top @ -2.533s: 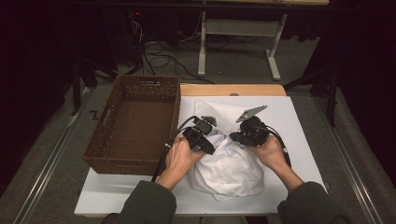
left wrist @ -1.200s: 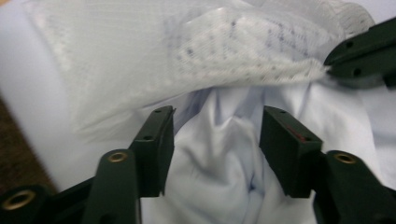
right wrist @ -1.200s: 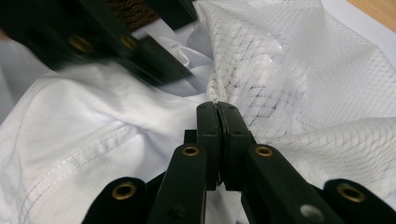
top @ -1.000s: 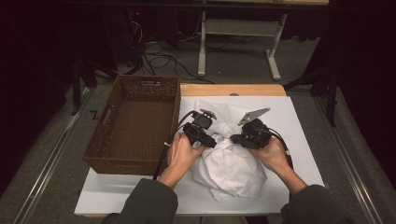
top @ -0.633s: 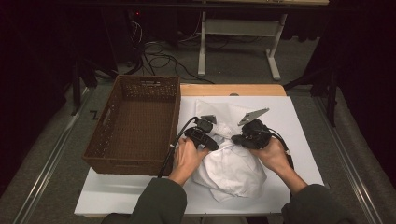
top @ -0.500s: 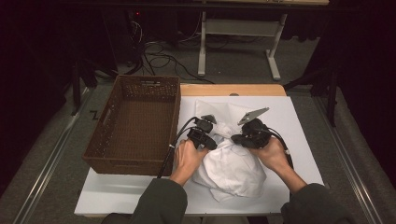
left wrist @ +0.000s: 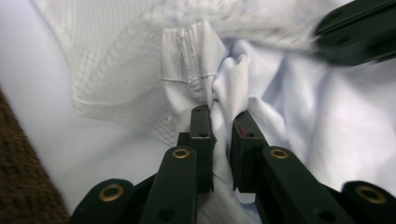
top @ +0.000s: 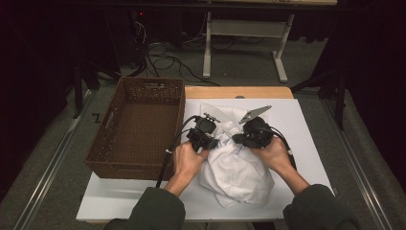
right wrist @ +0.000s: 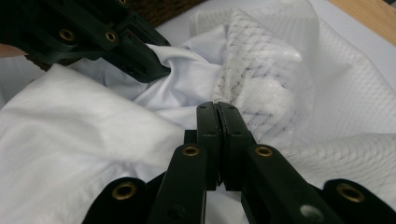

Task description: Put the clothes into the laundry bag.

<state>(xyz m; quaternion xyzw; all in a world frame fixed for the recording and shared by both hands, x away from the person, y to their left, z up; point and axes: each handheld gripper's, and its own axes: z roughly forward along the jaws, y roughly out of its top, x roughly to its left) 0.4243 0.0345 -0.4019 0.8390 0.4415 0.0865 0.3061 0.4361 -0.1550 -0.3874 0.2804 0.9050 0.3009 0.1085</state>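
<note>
A bunched white cloth (top: 239, 175) lies on the white table top (top: 306, 124), with a white mesh fabric (top: 225, 115) at its far end. My left gripper (top: 216, 142) pinches a fold of the white cloth (left wrist: 299, 116) near a stitched hem; its jaws have just been closing with that fold between them (left wrist: 219, 114). Beside the fold lies the mesh fabric (left wrist: 116, 70). My right gripper (top: 237, 139) sits close by, its jaws (right wrist: 217, 108) shut on the edge of the mesh fabric (right wrist: 266, 65). In the right gripper view the left gripper (right wrist: 154, 65) bites the cloth (right wrist: 70, 130).
A brown wicker basket (top: 139, 129) with nothing in it stands at the table's left, right beside my left hand. A strip of wooden board (top: 239, 92) shows at the far edge. White table top lies bare to the right of the cloth.
My left gripper has closed onto a fold at the top of the cloth, close to the right gripper. The cloth has bunched up a little. The right hand has stayed put.
</note>
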